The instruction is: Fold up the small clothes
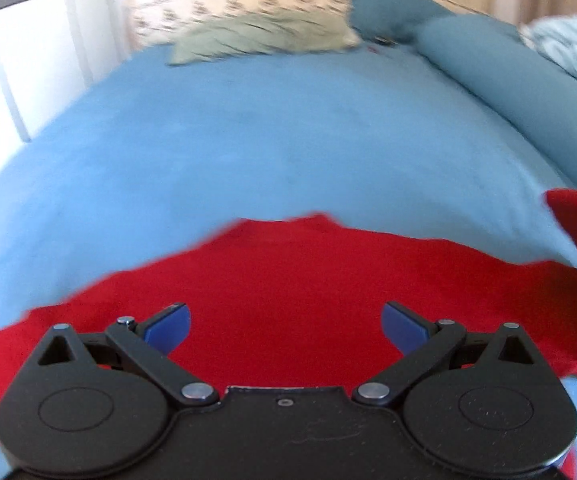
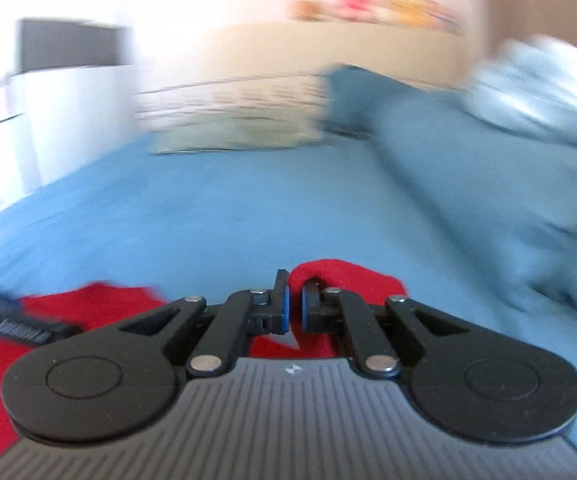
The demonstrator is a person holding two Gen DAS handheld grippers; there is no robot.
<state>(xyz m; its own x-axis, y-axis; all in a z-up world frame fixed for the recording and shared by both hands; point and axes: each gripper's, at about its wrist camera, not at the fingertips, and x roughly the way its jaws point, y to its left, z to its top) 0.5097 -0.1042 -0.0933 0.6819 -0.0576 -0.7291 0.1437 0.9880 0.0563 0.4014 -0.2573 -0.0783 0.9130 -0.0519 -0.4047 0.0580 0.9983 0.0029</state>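
1. The left gripper (image 1: 286, 326) hangs over the red garment (image 1: 288, 280), jaws spread wide with nothing between them.
2. That bright red, rumpled garment lies on the blue bedsheet (image 1: 248, 140).
3. The right gripper (image 2: 294, 306) is clamped on a bunched fold of the garment's edge.

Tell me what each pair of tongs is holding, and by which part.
The right tongs are shut on a bunched fold at the edge of the red garment. The left tongs stand open above it, holding nothing.

Bright daylight, motion blur, fisheye warp
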